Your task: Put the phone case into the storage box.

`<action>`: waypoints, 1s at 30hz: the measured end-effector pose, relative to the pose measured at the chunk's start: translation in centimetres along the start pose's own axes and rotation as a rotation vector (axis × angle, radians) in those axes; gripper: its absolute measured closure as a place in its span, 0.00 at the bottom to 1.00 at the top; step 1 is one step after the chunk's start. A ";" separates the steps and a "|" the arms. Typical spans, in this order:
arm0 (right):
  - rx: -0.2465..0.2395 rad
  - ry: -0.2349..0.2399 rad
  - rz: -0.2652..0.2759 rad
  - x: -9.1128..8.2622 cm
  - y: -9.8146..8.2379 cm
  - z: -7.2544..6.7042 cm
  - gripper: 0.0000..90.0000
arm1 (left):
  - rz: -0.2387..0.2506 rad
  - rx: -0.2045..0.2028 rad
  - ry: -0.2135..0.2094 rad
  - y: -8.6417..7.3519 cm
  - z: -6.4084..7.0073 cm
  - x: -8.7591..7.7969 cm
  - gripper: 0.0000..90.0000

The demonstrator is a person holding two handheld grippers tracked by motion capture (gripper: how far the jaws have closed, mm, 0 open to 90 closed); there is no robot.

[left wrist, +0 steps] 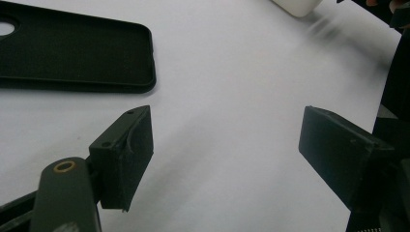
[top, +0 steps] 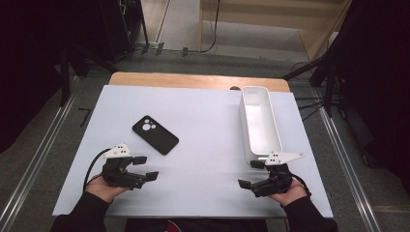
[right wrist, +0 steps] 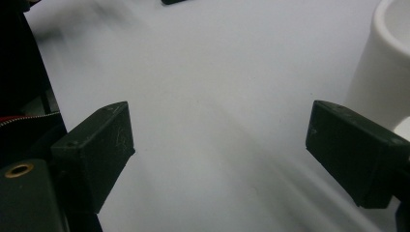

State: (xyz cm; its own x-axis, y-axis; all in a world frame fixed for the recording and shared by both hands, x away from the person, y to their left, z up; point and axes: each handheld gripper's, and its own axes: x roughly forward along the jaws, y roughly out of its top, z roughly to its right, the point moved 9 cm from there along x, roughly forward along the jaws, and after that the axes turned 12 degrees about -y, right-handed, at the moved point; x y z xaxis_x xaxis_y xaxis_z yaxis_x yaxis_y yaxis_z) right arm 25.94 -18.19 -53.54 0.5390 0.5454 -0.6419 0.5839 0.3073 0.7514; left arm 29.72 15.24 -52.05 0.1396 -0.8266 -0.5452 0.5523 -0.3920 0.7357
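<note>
A black phone case (top: 155,135) lies flat on the white table (top: 203,121), left of centre, camera cut-out toward the far left. In the left gripper view the phone case (left wrist: 72,53) sits at the upper left, ahead of the jaws. My left gripper (top: 146,167) rests low near the front left, open, with bare table between its jaws (left wrist: 225,154). My right gripper (top: 251,174) rests near the front right, also open and holding nothing (right wrist: 220,150). A long white bin (top: 258,123) stands just beyond the right gripper; its rounded corner (right wrist: 382,72) appears at the right of the right gripper view.
The table's wooden far edge (top: 193,79) borders a grey floor with cables and dark stands (top: 333,72). Open table surface lies between the two grippers and between the phone case and the bin.
</note>
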 end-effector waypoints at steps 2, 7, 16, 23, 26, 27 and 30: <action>0.000 -0.002 -0.001 0.0 0.0 0.0 0.09 | 0.002 0.001 -0.001 0.0 0.0 0.0 0.21; 0.002 -0.010 -0.017 0.0 -0.2 0.2 0.09 | -0.011 0.000 -0.004 0.1 0.0 0.2 0.21; -0.010 -0.026 -0.050 0.0 -0.5 0.6 0.09 | -0.023 0.000 0.007 0.1 -0.1 0.3 0.21; 0.001 -0.047 -0.071 0.1 -1.0 1.1 0.09 | -0.022 -0.010 0.002 0.2 -0.2 0.3 0.21; 0.001 -0.049 -0.074 0.1 -1.0 1.0 0.09 | -0.022 -0.017 0.000 0.2 -0.2 0.3 0.21; 0.001 -0.050 -0.074 0.1 -1.0 1.0 0.09 | -0.023 -0.018 -0.004 0.2 -0.2 0.3 0.21; 0.002 -0.053 -0.074 0.1 -1.0 1.0 0.09 | -0.022 -0.020 -0.003 0.2 -0.2 0.3 0.21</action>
State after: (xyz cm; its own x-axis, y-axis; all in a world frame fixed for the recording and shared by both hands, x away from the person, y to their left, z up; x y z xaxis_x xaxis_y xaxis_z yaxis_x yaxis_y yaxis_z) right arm 26.01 -19.23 -54.51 0.5254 0.4795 -0.7029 0.6243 0.3440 0.7014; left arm 30.02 15.03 -52.15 0.1247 -0.8193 -0.5596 0.5715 -0.4018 0.7155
